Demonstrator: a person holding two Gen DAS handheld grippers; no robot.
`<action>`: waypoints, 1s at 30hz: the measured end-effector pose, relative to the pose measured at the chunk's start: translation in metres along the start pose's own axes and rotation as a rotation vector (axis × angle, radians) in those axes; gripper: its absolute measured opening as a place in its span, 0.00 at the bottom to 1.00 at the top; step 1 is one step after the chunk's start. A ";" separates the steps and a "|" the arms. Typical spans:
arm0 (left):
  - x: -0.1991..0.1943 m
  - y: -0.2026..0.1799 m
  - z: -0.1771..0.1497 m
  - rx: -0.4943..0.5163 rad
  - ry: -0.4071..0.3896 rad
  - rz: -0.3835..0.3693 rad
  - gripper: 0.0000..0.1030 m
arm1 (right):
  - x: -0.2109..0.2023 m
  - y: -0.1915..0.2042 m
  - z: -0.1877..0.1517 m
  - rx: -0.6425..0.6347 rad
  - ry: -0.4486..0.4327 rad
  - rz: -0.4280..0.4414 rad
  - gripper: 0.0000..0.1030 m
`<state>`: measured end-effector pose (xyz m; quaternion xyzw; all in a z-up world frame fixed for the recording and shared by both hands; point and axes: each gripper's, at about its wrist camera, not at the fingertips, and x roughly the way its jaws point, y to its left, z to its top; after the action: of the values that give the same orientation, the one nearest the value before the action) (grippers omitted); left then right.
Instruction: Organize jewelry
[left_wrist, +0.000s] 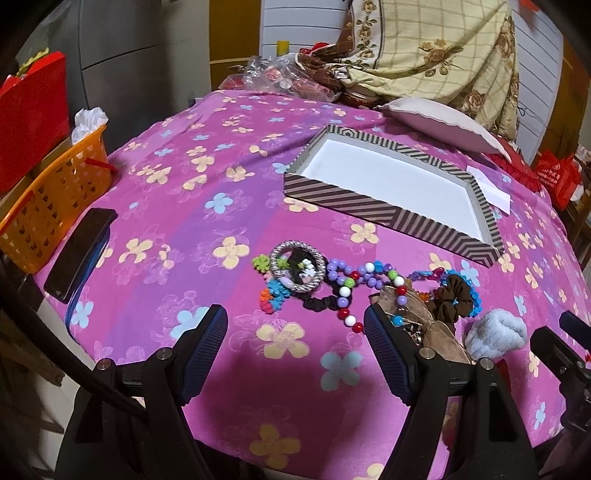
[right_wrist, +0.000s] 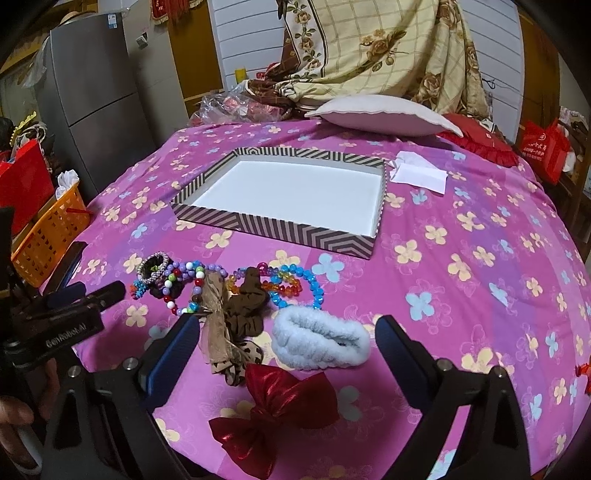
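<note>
A pink flowered cloth (right_wrist: 461, 258) covers the table, with a grey fridge (right_wrist: 92, 92) behind on the left and a draped floral blanket (right_wrist: 388, 48) at the back. On the cloth lie one striped tray (right_wrist: 295, 229), bare inside, one white pillow (right_wrist: 384, 114), and nearer the camera a heap of jewelry (right_wrist: 229, 288): one silver bangle (left_wrist: 297, 267), one brown scrunchie (right_wrist: 247, 306), one fluffy pale-blue band (right_wrist: 321, 343), one red bow (right_wrist: 280, 406), several bead bracelets. The left gripper (left_wrist: 295, 354) and right gripper (right_wrist: 288, 362) both gape wide, holding nothing
</note>
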<state>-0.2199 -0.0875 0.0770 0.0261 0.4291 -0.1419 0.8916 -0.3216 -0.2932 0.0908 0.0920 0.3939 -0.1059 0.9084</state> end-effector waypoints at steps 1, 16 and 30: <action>0.000 0.004 0.001 -0.007 0.000 0.002 0.64 | -0.001 -0.001 -0.001 0.002 0.000 -0.001 0.95; 0.026 0.054 0.024 -0.133 0.091 -0.024 0.63 | 0.009 -0.006 0.000 0.005 0.023 0.084 0.76; 0.067 0.061 0.048 -0.126 0.226 -0.136 0.49 | 0.062 0.070 0.033 -0.223 0.089 0.253 0.47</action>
<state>-0.1274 -0.0522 0.0506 -0.0431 0.5357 -0.1712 0.8258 -0.2391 -0.2417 0.0730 0.0440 0.4283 0.0579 0.9007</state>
